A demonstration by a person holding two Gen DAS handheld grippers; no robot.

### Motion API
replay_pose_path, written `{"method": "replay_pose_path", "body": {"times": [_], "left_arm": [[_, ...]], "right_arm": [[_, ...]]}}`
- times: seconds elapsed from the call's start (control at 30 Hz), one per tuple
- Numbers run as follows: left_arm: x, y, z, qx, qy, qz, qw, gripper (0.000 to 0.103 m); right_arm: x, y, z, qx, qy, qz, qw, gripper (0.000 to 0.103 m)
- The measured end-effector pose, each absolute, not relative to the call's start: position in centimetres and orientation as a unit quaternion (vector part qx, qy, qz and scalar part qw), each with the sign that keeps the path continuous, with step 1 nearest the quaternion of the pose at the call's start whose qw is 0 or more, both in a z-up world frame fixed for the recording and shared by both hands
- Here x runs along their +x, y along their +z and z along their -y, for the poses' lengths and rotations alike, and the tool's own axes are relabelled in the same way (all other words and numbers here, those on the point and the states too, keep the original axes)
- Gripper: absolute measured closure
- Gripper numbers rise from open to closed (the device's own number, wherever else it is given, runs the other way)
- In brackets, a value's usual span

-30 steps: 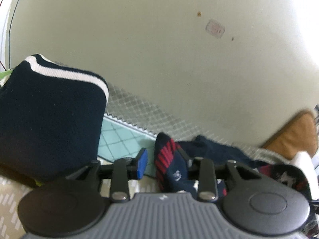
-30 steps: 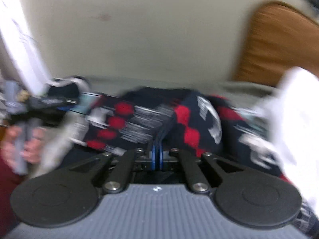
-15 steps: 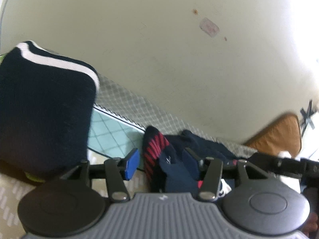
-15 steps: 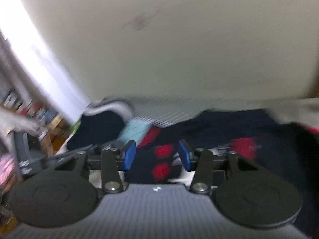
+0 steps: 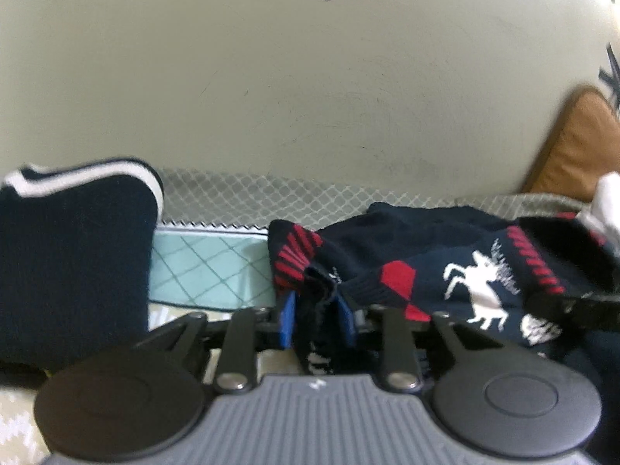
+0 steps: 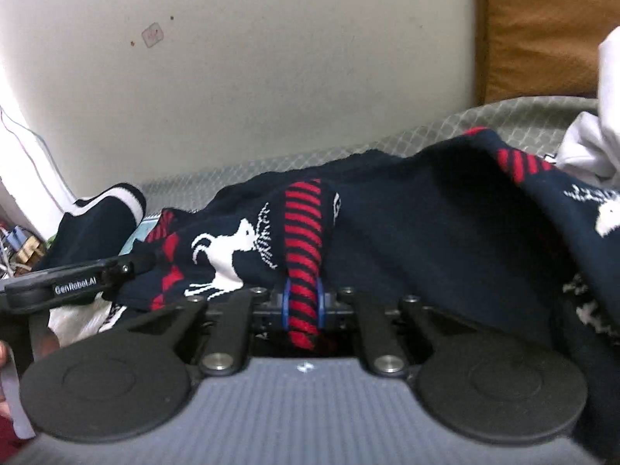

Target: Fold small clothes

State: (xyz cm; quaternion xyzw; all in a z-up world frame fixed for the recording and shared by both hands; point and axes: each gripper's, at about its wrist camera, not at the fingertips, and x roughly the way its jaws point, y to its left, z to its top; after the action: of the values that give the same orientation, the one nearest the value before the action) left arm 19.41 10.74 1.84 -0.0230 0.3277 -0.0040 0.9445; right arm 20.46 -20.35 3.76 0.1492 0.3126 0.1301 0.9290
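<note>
A navy knitted sweater [image 5: 445, 267] with red diamonds, red stripes and white reindeer lies crumpled on the bed. My left gripper [image 5: 317, 312] is shut on a navy edge of it, the blue pads pinching a fold. In the right wrist view the same sweater [image 6: 407, 228] spreads across the middle. My right gripper [image 6: 303, 306] is shut on its red-and-navy striped band [image 6: 303, 232]. The left gripper's body [image 6: 73, 283] shows at the left of that view, holding the sweater's left end.
A folded navy garment with white stripes [image 5: 73, 259] sits at the left, also in the right wrist view [image 6: 100, 224]. The bedcover [image 5: 209, 267] is teal and grey lattice. A cream wall [image 5: 310, 89] stands behind. A brown cushion [image 6: 542, 31] and white cloth [image 6: 593, 147] lie right.
My left gripper has closed from open onto the sweater's edge. My right gripper, open half a second ago, has closed on the red-striped band. Both views have steadied facing the wall.
</note>
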Motion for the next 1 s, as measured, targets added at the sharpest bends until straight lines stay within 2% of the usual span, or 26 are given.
{"method": "replay_pose_path", "body": {"times": [0.03, 0.1, 0.2, 0.27, 0.33, 0.53, 0.6, 0.63, 0.67, 0.73, 0.83, 0.93, 1.0], "left_arm": [[19.3, 2.0, -10.8, -0.018, 0.001, -0.328, 0.944, 0.069], [19.0, 3.0, -11.7, -0.037, 0.005, -0.33, 0.943, 0.066], [17.4, 5.5, -13.5, -0.087, 0.0, -0.318, 0.944, 0.062], [15.4, 6.5, -13.8, -0.094, -0.018, -0.314, 0.945, 0.049], [13.3, 6.7, -13.6, -0.077, -0.025, -0.316, 0.945, 0.041], [11.2, 4.2, -11.4, -0.043, -0.041, -0.356, 0.933, 0.04], [11.5, 3.3, -10.4, -0.035, -0.041, -0.365, 0.93, 0.049], [11.8, 2.8, -10.1, -0.026, -0.035, -0.364, 0.93, 0.073], [11.9, 2.4, -9.8, -0.017, -0.028, -0.362, 0.931, 0.082], [11.2, 2.3, -10.1, -0.029, -0.016, -0.351, 0.936, 0.092], [9.9, 2.4, -11.4, -0.041, 0.05, -0.33, 0.942, 0.094], [10.0, 2.0, -13.0, -0.087, 0.047, -0.34, 0.935, 0.093], [9.9, 1.9, -12.1, -0.057, 0.058, -0.336, 0.938, 0.087]], "right_arm": [[20.2, 4.1, 19.9, 0.14, 0.124, -0.313, 0.931, 0.074], [18.7, 5.4, 19.1, 0.123, 0.111, -0.303, 0.938, 0.06], [15.1, 6.9, 20.2, 0.121, 0.129, -0.28, 0.944, 0.059], [12.8, 7.1, 20.6, 0.119, 0.15, -0.281, 0.94, 0.059], [10.7, 6.6, 20.7, 0.118, 0.165, -0.284, 0.937, 0.058], [7.4, 3.7, 20.9, 0.161, 0.164, -0.297, 0.927, 0.058], [6.6, 3.4, 21.3, 0.174, 0.157, -0.296, 0.926, 0.058], [6.3, 3.3, 21.5, 0.176, 0.155, -0.294, 0.927, 0.058], [6.1, 3.5, 21.6, 0.176, 0.151, -0.292, 0.928, 0.058], [5.7, 3.3, 21.7, 0.178, 0.142, -0.288, 0.93, 0.058], [5.2, 2.7, 21.9, 0.188, 0.141, -0.276, 0.932, 0.058], [5.2, 2.6, 22.1, 0.191, 0.141, -0.272, 0.932, 0.058], [5.3, 2.6, 22.3, 0.194, 0.143, -0.274, 0.931, 0.058]]}}
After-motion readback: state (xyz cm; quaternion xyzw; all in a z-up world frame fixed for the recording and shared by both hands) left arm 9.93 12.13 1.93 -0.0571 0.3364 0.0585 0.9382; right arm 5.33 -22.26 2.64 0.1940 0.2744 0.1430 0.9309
